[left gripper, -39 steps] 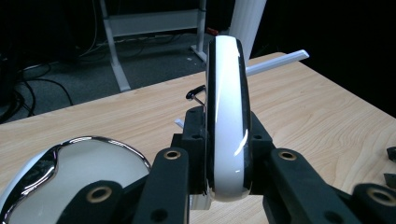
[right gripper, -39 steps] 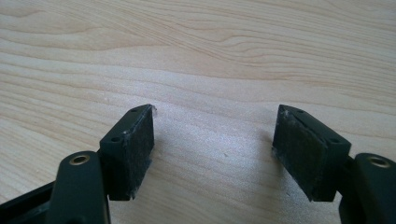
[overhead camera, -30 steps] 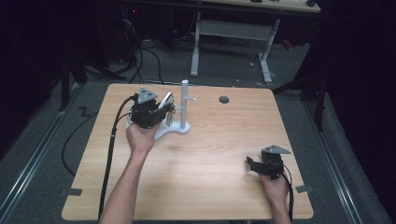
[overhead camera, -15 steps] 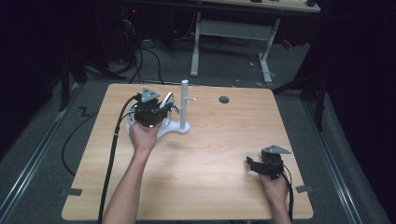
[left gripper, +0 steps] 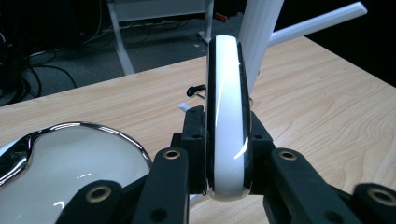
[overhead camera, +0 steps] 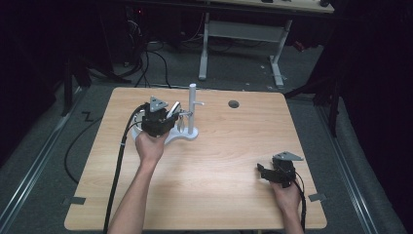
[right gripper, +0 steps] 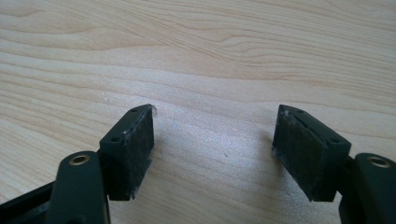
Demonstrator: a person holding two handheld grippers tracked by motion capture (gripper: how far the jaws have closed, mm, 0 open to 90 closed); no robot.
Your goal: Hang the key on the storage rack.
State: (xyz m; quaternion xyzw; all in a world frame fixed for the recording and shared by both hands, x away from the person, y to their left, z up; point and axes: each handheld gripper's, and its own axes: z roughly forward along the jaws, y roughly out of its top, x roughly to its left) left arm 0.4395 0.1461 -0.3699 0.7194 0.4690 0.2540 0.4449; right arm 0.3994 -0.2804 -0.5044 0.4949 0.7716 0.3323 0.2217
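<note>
Left gripper view: left hand-held gripper (left gripper: pixel 227 154) clamped on edge-on white mug (left gripper: pixel 227 116), handle hidden.

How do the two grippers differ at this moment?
The left gripper is shut on a white ring; the right gripper is open and holds nothing. The left is beside the white stand; the right rests low near the table's front corner. Both have black jaws.

Table (overhead camera: pixel 224 165): light wood-grain top, rectangular, on grey carpeted floor (overhead camera: pixel 44 185). Dark round grommet hole (overhead camera: pixel 234 104) near far edge. White stand (overhead camera: pixel 191 114), upright post with side pegs, base resting on tabletop left of centre toward far edge. Shiny chrome-rimmed white base (left gripper: pixel 60 172) lies on wood.
</note>
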